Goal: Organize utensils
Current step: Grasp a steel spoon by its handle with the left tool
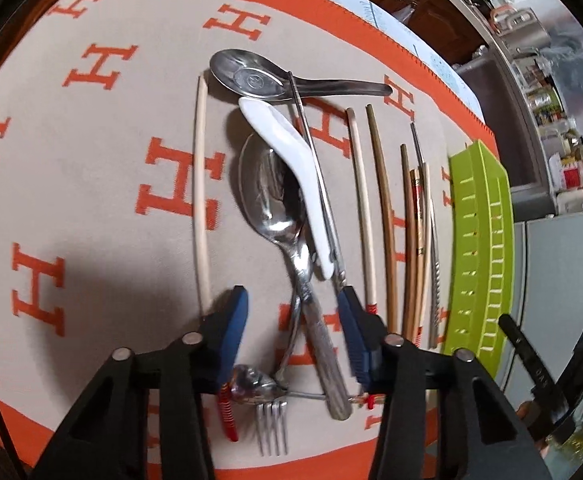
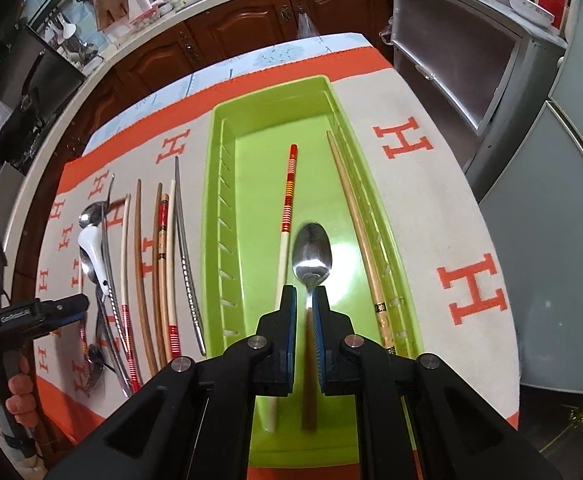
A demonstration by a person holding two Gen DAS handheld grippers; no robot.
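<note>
My right gripper (image 2: 304,300) is shut on a metal spoon (image 2: 311,254), held over the green tray (image 2: 227,184). In the tray lie a red-banded white chopstick (image 2: 287,208) and a light wooden chopstick (image 2: 361,232). My left gripper (image 1: 293,312) is open, low over a pile of utensils on the cloth: a large metal spoon (image 1: 269,196), a white ceramic spoon (image 1: 291,168), a flat steel spoon (image 1: 251,76) and a fork (image 1: 273,428). Its fingers straddle the spoon handles. Several chopsticks (image 1: 387,216) lie side by side between the pile and the tray (image 1: 479,248).
An orange and beige H-patterned cloth (image 2: 443,208) covers the table. Brown kitchen cabinets (image 2: 251,20) and a cluttered counter run behind the table. A grey fridge (image 2: 563,200) stands to the right. The left gripper and the hand holding it show in the right wrist view (image 2: 43,312).
</note>
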